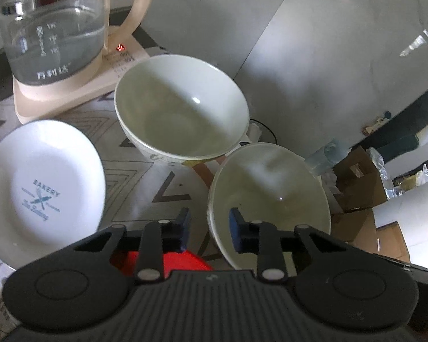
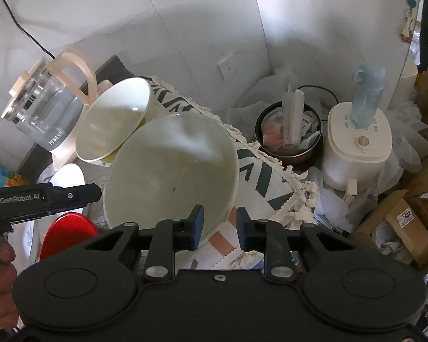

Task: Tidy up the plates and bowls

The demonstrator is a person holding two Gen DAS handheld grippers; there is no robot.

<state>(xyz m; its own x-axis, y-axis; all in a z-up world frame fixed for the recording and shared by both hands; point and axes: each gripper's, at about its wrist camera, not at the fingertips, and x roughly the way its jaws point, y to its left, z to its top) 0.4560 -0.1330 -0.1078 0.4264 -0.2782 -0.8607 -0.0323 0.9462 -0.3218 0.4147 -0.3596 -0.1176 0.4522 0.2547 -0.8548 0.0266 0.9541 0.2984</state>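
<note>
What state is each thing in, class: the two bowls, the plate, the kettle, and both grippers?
Near bowl: upright, empty, rim between both grippers' open fingers.
Far bowl: upright, empty, ungripped.
Plate: face up, empty, on the cloth.
Kettle: lidded, partly full, on its base with a red light.
Left gripper: open, astride the near bowl's rim.
Right gripper: open, astride that rim.

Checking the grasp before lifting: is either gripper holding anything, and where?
Nothing looks clamped: the left hand-held gripper and right hand-held gripper each straddle the nearer white ceramic bowl at its rim, jaws apart.
</note>
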